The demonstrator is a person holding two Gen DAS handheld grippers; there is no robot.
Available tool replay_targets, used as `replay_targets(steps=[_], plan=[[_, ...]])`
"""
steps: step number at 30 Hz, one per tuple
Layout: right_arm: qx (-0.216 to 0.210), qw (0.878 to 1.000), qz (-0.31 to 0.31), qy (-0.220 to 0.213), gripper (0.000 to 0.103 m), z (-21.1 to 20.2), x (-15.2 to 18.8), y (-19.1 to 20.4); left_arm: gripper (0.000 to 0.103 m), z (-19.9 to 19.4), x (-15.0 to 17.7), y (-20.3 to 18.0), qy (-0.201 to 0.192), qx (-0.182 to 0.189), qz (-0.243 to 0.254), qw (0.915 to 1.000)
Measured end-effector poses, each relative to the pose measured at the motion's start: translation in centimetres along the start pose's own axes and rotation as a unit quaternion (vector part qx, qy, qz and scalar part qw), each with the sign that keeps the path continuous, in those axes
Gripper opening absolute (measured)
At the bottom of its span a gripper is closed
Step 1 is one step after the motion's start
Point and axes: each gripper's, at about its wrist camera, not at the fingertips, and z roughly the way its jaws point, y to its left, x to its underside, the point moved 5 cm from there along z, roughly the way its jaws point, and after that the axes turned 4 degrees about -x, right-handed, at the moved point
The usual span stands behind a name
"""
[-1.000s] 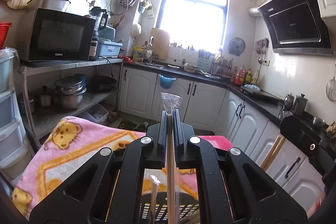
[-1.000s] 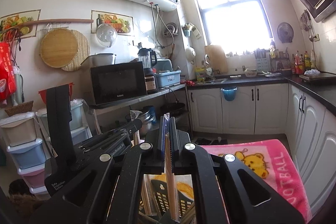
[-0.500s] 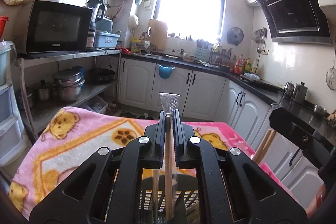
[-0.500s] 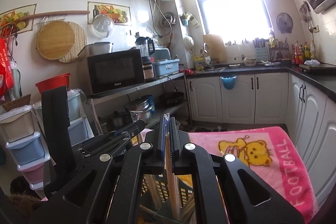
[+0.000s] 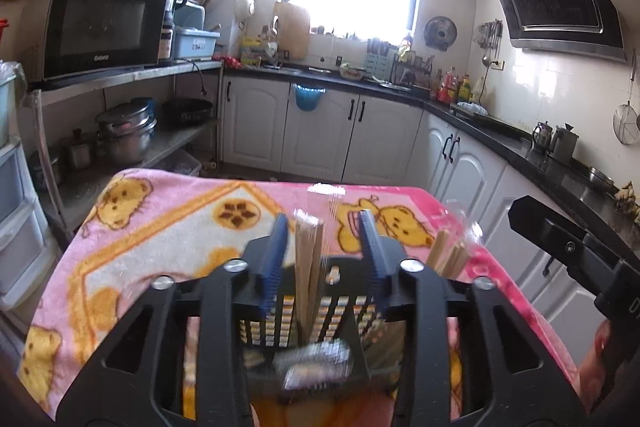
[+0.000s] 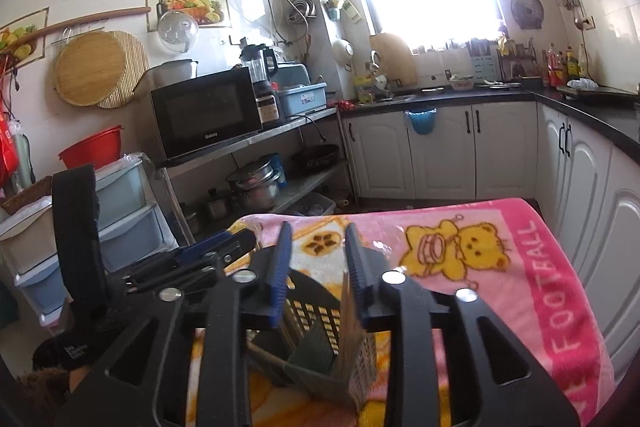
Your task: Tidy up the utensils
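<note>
A black perforated utensil basket [image 5: 340,307] stands on the pink bear blanket [image 5: 160,227], right under both grippers. My left gripper [image 5: 324,227] is open, its blue pads apart around a wrapped bundle of wooden chopsticks [image 5: 307,267] that stands upright in the basket. More wrapped chopsticks [image 5: 448,259] lean at the basket's right. My right gripper [image 6: 316,239] is open above the basket [image 6: 320,315], with a wrapped chopstick bundle [image 6: 352,331] standing by its right pad. The left gripper's body [image 6: 192,259] shows at the left of the right wrist view.
The blanket-covered table [image 6: 540,267] sits in a kitchen. A steel shelf with a microwave [image 5: 100,27] and pots [image 5: 124,135] is on the left. White cabinets [image 5: 360,131] and a black counter run along the back and right. Plastic drawers [image 6: 120,219] stand left.
Both grippers have opened and let go of the chopstick bundles they held. The bundles now stand in the basket. Both cameras have tilted down toward the table.
</note>
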Motion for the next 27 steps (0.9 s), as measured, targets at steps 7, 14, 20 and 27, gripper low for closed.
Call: replay_targets(steps=[7, 14, 20, 27], plan=[[0.010, 1.000, -0.008, 0.016, 0.047, -2.2, 1.4, 0.0, 0.073, -3.5, 1.1, 0.9, 0.005, 0.028, -0.012, 0.9995], [0.026, 0.999, -0.015, 0.039, 0.063, -4.3, 3.8, 0.3, 0.092, -6.5, 3.9, 2.0, 0.039, 0.034, -0.023, 0.9984], [0.049, 0.997, -0.033, 0.046, 0.084, -5.8, 6.2, 1.1, 0.092, -7.0, 7.5, 3.1, 0.085, 0.018, -0.028, 0.9958], [0.060, 0.995, -0.045, 0.067, 0.093, -6.6, 10.3, 1.8, 0.092, -7.3, 11.4, 3.3, 0.108, 0.004, -0.019, 0.9940]])
